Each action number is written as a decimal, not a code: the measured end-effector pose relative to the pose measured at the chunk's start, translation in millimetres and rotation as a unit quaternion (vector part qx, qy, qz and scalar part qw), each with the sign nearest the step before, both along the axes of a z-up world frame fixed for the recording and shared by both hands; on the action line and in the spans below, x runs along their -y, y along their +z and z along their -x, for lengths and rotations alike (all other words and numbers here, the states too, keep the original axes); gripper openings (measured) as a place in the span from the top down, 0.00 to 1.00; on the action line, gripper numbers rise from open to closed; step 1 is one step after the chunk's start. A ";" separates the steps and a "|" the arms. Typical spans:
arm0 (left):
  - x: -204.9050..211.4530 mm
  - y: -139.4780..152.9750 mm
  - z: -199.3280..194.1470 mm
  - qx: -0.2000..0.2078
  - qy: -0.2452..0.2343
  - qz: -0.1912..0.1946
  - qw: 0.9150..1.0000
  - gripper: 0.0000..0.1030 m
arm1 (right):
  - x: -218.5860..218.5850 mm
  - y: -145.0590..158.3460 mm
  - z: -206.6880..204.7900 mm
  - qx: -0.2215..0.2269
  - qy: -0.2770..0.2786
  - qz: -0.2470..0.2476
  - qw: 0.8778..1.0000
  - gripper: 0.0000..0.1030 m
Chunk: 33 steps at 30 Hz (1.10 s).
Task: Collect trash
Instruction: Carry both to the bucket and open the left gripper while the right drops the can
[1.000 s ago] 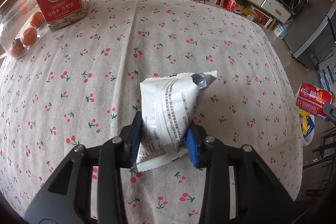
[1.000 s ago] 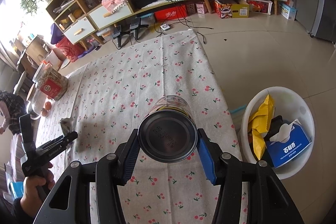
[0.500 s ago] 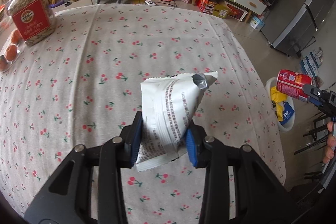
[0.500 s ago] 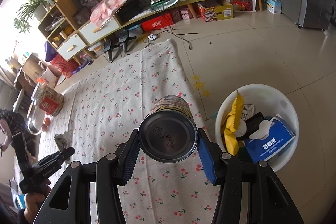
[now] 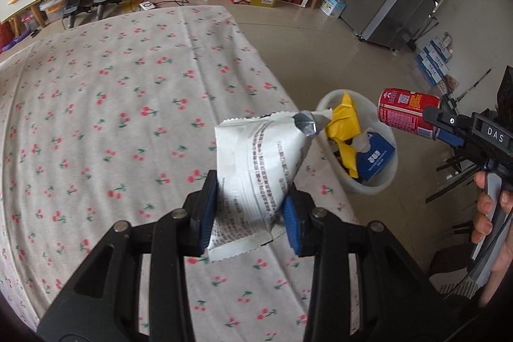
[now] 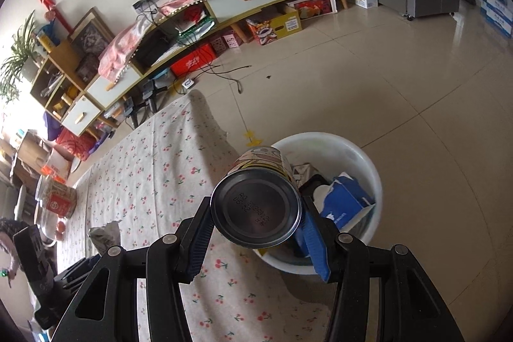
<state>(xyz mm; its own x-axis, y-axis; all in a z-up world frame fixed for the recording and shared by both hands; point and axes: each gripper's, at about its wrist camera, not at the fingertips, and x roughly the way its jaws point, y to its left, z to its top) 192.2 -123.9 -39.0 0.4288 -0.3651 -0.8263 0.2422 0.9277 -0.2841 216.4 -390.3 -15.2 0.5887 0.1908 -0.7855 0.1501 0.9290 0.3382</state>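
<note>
One white bin (image 6: 359, 156) holds tissue box (image 6: 346, 204), wrappers (image 5: 346, 130).

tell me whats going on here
A person is clearing trash off a table with a tool in each hand. The left tool grips a white wrapper; the right tool grips a can. Both are held up near the white bin on the floor beside the table, which already holds a yellow bag and a blue box.
</note>
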 end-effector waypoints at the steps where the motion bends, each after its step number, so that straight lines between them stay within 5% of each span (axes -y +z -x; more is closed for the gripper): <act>1: 10.9 0.0 -0.6 -0.001 -0.008 0.002 1.000 0.62 | 7.7 -1.3 2.2 -0.001 -0.006 -0.001 1.000 0.48; 16: 154.4 0.6 -20.3 0.001 -0.115 0.001 0.993 0.62 | 103.6 -23.1 39.5 -0.016 -0.085 -0.027 0.996 0.48; 22: 163.4 -15.4 -38.2 -0.001 -0.108 -0.017 0.994 0.60 | 115.4 -25.0 45.0 -0.017 -0.093 -0.037 0.995 0.48; 33: 144.8 -4.1 -27.5 0.022 -0.107 0.008 0.994 0.30 | 109.1 -24.9 41.2 -0.019 -0.085 -0.033 0.996 0.48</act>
